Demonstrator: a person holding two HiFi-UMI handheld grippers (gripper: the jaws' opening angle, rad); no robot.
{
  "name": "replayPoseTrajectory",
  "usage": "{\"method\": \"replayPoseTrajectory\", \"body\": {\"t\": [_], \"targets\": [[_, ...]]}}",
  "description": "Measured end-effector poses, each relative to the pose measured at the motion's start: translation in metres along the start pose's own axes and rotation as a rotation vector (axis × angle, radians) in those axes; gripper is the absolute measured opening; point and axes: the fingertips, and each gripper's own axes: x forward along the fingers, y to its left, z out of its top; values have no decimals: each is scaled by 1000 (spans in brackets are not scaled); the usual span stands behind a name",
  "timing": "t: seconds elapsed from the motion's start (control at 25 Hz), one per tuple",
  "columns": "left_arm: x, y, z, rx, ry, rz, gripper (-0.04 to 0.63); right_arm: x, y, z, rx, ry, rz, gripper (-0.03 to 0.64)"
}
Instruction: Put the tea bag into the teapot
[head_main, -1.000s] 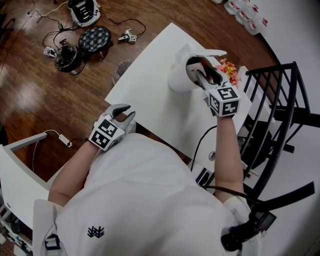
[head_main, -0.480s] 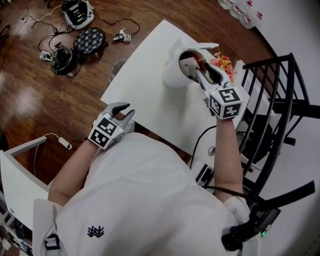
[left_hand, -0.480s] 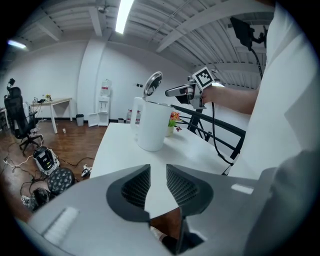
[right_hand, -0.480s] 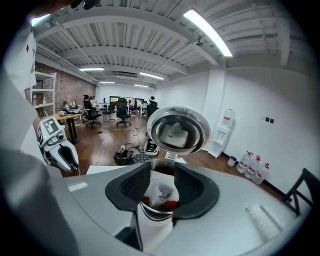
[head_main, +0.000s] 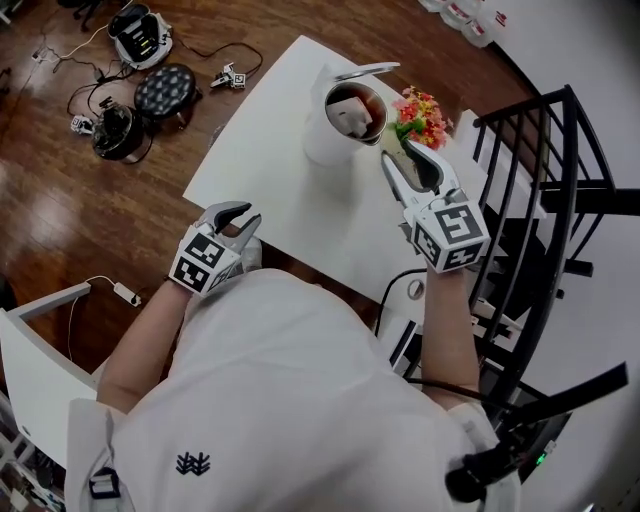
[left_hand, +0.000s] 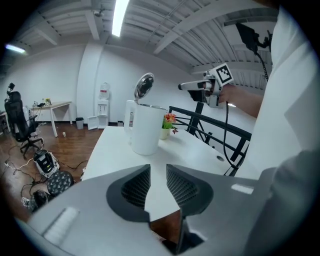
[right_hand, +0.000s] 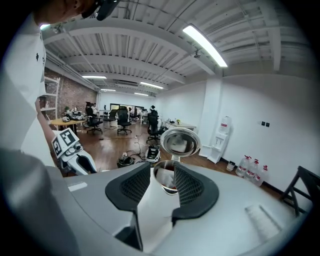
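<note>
- Here, a white table (head_main: 265, 170) stands on a dark wood floor (head_main: 70, 220), and the white teapot (head_main: 318, 142) stands on it towards its far side.
- Past the teapot, black gear and cables (head_main: 165, 88) lie on the floor; on its other side a black railing (head_main: 540, 180) runs along the table's edge.
- Just beside the teapot stands a small pot of flowers (head_main: 420, 105).
- The room is a large open office with white ceiling beams and strip lights. Desks and chairs stand far behind the teapot.
- The teapot stands upright, long axis vertical, mouth up; its lid (head_main: 365, 70) is swung open and stands tilted above the rim.
- The tea bag (head_main: 348, 118) lies inside the teapot, pale against the dark inside; which way it points I cannot tell.
- The right gripper (head_main: 402, 156) is held on the flower side of the teapot, jaws part open with nothing between the pads. In the right gripper view the tea bag shows through the gap, well beyond the tips and clear of them.
- The left gripper (head_main: 240, 212) is well apart from the teapot, at the near table edge, jaws slightly apart and empty.
</note>
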Motion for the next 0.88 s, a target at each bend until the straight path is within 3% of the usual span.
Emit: {"method": "replayPoseTrajectory", "body": {"t": [0.52,0.88], "targets": [[8,-86,31,-22,-63,82,74,-149,27,-38,16,-46,65,138],[-5,-175,48,-24,-120,144,74,-233,35,-65,10,-104,140,138]]}}
